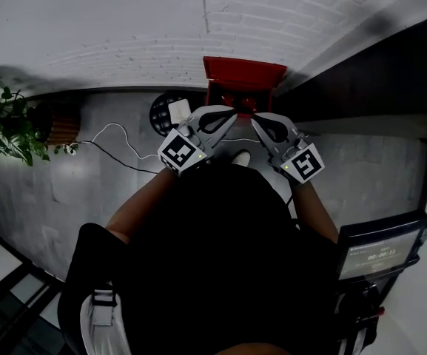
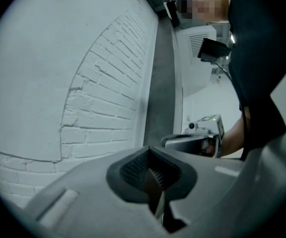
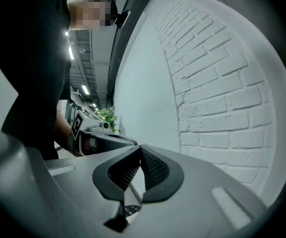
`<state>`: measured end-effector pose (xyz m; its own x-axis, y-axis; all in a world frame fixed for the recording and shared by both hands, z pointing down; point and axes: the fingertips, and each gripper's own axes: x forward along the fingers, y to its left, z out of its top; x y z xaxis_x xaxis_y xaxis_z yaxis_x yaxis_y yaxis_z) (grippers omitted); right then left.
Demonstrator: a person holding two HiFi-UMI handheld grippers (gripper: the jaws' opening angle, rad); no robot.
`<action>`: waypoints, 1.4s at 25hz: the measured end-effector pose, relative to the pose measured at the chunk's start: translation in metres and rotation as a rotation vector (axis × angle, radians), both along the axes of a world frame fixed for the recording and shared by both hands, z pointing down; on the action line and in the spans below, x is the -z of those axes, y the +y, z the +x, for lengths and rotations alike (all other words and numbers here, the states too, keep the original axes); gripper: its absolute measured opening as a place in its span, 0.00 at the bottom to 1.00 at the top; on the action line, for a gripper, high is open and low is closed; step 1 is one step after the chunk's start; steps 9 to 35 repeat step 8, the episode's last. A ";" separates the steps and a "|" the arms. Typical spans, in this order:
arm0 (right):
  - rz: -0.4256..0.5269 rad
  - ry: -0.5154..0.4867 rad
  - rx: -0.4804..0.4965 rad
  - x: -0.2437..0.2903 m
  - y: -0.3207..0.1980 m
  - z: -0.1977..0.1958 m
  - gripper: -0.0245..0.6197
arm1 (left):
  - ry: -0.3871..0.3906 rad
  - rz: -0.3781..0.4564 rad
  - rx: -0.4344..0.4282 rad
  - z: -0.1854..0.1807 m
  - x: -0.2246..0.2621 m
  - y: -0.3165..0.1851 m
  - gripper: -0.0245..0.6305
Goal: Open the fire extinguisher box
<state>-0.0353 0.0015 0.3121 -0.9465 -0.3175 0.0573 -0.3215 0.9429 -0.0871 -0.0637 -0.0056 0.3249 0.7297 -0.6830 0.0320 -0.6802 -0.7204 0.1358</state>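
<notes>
The red fire extinguisher box (image 1: 243, 76) stands on the floor against the white brick wall (image 1: 272, 21), seen from above in the head view. Both grippers are held side by side just in front of it, pointing toward it without touching it. My left gripper (image 1: 226, 113) is shut, its pads (image 2: 138, 170) meeting with nothing between them. My right gripper (image 1: 259, 123) is shut and empty too, with its pads (image 3: 152, 167) pressed together. Each gripper view faces the brick wall (image 2: 103, 98) and catches the other gripper (image 2: 195, 142) (image 3: 100, 140); the box is outside both gripper views.
A potted plant (image 1: 6, 128) stands at the left, with a thin cable (image 1: 117, 135) trailing across the grey floor. A dark round object with a white piece (image 1: 170, 111) lies left of the box. A dark panel (image 1: 376, 80) rises at the right. A machine console (image 1: 380, 251) sits near right.
</notes>
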 end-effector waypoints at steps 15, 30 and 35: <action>-0.017 -0.006 -0.002 -0.003 0.000 0.003 0.05 | -0.018 -0.006 -0.004 0.002 -0.005 0.002 0.04; -0.017 -0.006 -0.002 -0.003 0.000 0.003 0.05 | -0.018 -0.006 -0.004 0.002 -0.005 0.002 0.04; -0.017 -0.006 -0.002 -0.003 0.000 0.003 0.05 | -0.018 -0.006 -0.004 0.002 -0.005 0.002 0.04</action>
